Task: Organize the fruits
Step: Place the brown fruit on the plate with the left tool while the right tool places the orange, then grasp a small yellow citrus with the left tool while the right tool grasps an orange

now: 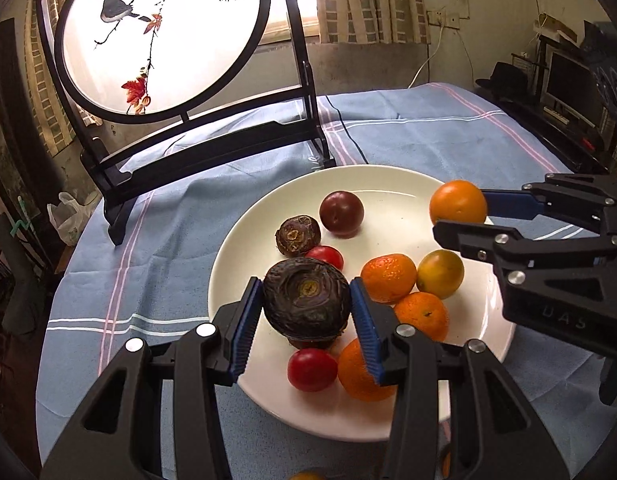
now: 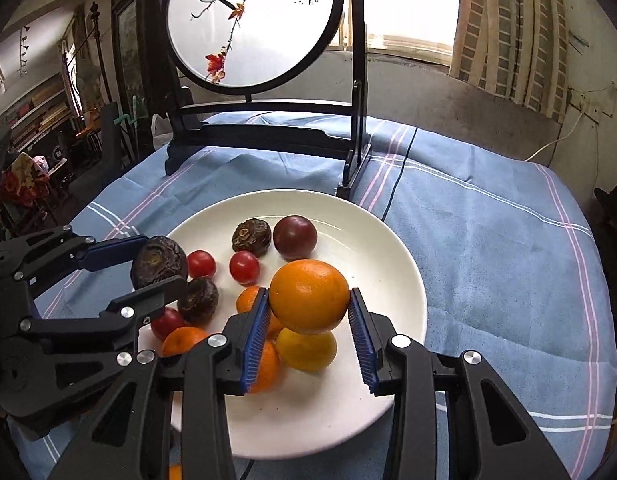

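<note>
Both grippers carry fruit above the white plate (image 1: pixel 236 264), presumably to add it to the pile there. The left gripper (image 1: pixel 306 312) pinches a dark wrinkled fruit (image 1: pixel 306 300) (kind unclear); the right gripper (image 2: pixel 308 320) pinches an orange (image 2: pixel 308 296) over 2 mandarins.

Backlit: daylight from the curtained window (image 2: pixel 408 8) blew out the round translucent painted bird screen (image 1: pixel 164 36); room corners dim, fisheye edges bent.
</note>
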`<state>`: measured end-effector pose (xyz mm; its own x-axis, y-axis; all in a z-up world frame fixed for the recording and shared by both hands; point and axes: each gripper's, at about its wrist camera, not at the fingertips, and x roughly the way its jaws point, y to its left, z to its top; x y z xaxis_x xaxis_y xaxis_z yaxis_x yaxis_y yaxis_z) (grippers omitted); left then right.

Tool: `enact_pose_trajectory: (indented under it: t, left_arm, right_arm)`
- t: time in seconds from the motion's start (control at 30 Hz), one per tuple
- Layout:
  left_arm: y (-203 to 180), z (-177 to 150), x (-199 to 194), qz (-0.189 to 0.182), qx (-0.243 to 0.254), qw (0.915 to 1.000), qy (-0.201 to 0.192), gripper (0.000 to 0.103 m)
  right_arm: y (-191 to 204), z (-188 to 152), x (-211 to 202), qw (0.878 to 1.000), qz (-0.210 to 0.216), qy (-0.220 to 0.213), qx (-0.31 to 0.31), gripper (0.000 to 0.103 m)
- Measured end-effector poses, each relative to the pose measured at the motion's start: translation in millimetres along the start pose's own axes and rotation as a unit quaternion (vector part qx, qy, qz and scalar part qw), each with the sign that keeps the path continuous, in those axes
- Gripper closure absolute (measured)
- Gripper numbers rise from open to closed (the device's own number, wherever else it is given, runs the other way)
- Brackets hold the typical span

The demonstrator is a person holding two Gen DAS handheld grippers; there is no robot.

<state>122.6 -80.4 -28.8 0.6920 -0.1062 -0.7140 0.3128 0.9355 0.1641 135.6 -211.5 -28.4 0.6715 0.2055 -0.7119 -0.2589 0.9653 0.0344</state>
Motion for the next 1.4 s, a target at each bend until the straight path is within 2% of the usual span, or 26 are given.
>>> enact_pose_trajectory:
  t: [0.3,0.37,0.4,0.7,0.77,0.8,0.83,0.93,1.07,1.23,1.4]
  left_arm:
    - [0.2,3.2,12.8,0.003,0.000,1.0000,0.008,0.058]
    - [0.1,3.8,12.4,0.010,-0.001,0.9999,0.003,0.049]
    - [0.7,4.0,11.2,0.011,-0.003,0.9999,0.000,0.044]
    - [13.9,0.6,-13.6,0.005,-0.020,0.9996,-0.017,0.042]
    - [18.9,-4.2,-27.2,0.005,-0.023,0.9994,-0.026,0.040]
    - [21.3,-7.0,-35.2,0.005,-0.024,0.9992,-0.031,0.037]
    - [24.3,-10.7,-45.0,0.004,-0.025,0.9990,-0.038,0.034]
    - [32.1,-25.7,-75.8,0.003,-0.025,0.9979,-0.060,0.031]
    - [40.9,-56.1,-107.3,-0.001,-0.024,0.9973,-0.069,0.027]
    - [50.1,-101.6,-127.4,-0.010,-0.021,0.9983,-0.054,0.027]
    - [59.9,-142.3,-132.2,-0.004,-0.018,0.9994,-0.030,0.027]
  right_arm:
    - [-1.0,5.8,23.3,1.000,-0.008,0.018,0.002,0.063]
    - [-0.4,5.2,23.5,1.000,-0.010,0.016,0.001,0.059]
    - [-0.2,5.2,21.3,1.000,-0.009,0.009,0.000,0.058]
    - [1.3,-0.1,-27.0,1.000,0.010,-0.029,0.003,0.057]
    - [6.4,-8.8,-43.5,0.999,0.013,-0.035,-0.008,0.055]
    - [9.2,-15.1,-52.5,0.999,0.017,-0.036,-0.013,0.051]
    - [13.4,-22.9,-62.2,0.999,0.021,-0.038,-0.020,0.048]
    - [27.6,-49.5,-86.0,0.997,0.034,-0.040,-0.049,0.047]
    - [51.6,-91.9,-94.4,0.995,0.039,-0.008,-0.094,0.047]
    - [74.0,-128.5,-74.8,0.990,0.030,0.040,-0.131,0.047]
    - [83.9,-129.3,-57.4,0.990,0.040,0.056,-0.125,0.047]
